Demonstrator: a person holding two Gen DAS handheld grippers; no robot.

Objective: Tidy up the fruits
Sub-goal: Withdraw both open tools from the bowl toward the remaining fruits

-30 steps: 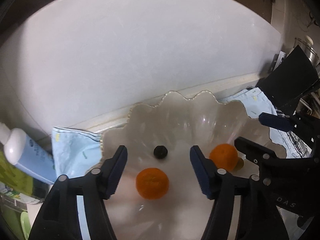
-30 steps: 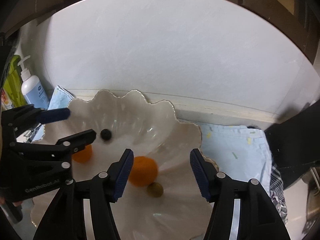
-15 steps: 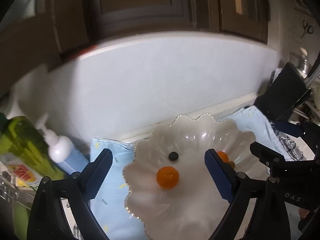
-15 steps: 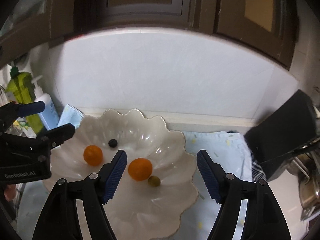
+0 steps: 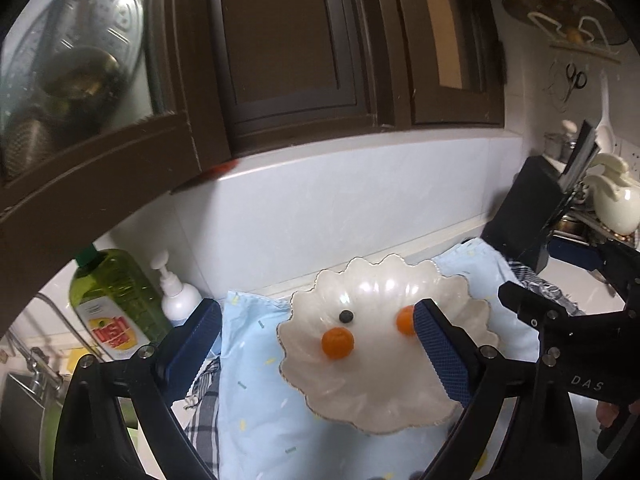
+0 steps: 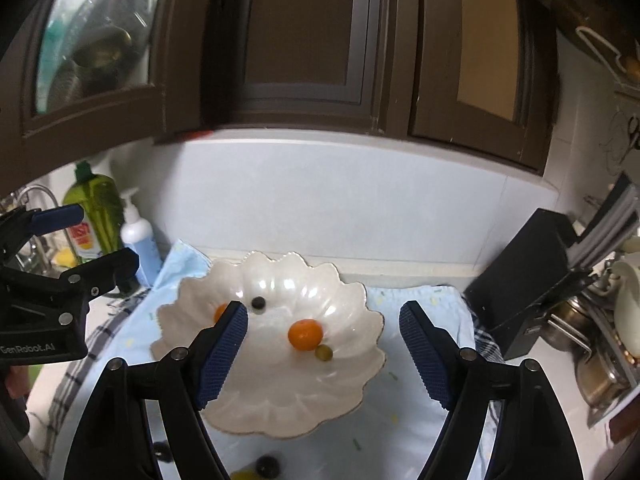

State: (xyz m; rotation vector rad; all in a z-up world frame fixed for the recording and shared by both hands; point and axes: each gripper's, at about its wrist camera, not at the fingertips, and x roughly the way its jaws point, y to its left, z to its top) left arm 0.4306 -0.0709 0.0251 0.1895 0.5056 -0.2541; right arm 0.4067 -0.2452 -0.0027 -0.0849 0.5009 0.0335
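Dark brown wall cabinets (image 6: pixel 304 40) fill the upper half of both views, above a pale backsplash (image 6: pixel 320 200). Below it a light blue cloth (image 6: pixel 416 408) covers the counter, and on the cloth sits the white scalloped bowl (image 6: pixel 280 400), at the lower centre of each frame. A black knife block (image 6: pixel 528 280) stands at the right edge, a green bottle (image 5: pixel 112 300) and a white pump bottle (image 5: pixel 176 300) at the left. The left gripper (image 5: pixel 316 344) angles down toward the bowl from above, its jaws opening and already spread very wide, nothing between them. The right gripper (image 6: pixel 324 352) is tilted down the same way, jaws opening, empty too. In the bowl lie two oranges, one (image 6: pixel 305 334) near the middle, the other (image 5: pixel 338 344) further left, with a small green fruit (image 6: pixel 323 353) touching the first and a dark berry (image 6: pixel 258 303) further back. More small dark fruits (image 6: pixel 267 466) lie blurred on the cloth at the bottom edge.
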